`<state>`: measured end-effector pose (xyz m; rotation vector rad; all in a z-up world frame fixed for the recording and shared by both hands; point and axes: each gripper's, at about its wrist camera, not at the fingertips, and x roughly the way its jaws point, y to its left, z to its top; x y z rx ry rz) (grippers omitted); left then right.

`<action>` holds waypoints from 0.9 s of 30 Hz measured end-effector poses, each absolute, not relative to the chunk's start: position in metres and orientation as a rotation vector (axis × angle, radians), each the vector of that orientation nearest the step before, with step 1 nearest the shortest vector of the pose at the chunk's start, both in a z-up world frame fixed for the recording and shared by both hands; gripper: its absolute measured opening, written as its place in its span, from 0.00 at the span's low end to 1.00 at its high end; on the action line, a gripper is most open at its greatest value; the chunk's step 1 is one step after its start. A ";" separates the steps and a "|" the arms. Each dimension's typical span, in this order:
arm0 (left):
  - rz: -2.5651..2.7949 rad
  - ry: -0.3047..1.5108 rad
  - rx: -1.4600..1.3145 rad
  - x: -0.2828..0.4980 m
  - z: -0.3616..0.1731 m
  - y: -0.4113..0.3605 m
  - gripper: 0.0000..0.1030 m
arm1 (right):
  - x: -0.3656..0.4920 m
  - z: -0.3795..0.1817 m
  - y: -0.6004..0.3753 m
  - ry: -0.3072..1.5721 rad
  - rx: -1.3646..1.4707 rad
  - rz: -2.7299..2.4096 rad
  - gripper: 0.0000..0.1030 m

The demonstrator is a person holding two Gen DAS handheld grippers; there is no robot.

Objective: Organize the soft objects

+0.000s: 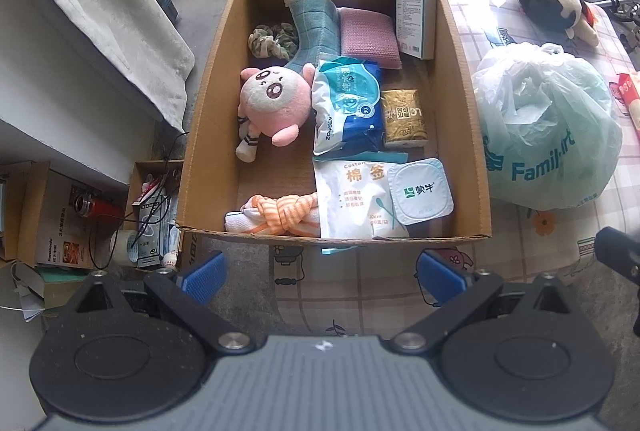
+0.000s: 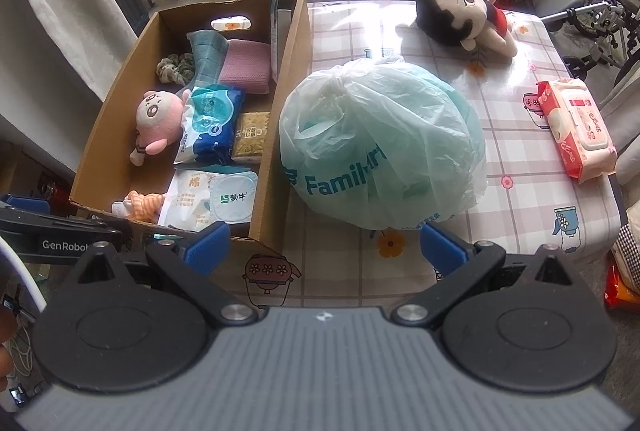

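Striped cloth (image 1: pixel 280 217) half-hidden behind box wall (image 1: pixel 332 233).

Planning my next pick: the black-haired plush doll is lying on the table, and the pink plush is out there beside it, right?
Not quite. The black-haired plush doll does lie on the table, but the pink plush is inside the cardboard box, as the right wrist view shows.

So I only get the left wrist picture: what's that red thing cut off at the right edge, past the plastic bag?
Observer: A pink-and-red pack of wipes, lying flat on the tablecloth, apart from the bag.
Operator: And the other claw, holding anything?
Observer: No, the right claw is open and empty, pointed at the bag.
Operator: Is the bag tied?
Observer: Its top looks gathered into a knot on the far side.
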<state>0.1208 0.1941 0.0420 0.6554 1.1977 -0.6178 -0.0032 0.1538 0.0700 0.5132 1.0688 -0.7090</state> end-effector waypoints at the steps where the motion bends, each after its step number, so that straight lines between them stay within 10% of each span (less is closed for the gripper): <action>1: -0.616 1.201 0.657 0.121 0.040 0.194 0.99 | -0.003 0.069 0.154 1.070 0.515 -0.706 0.99; 27: -0.627 1.203 0.677 0.121 0.033 0.194 0.99 | 0.003 0.057 0.152 1.091 0.541 -0.726 0.99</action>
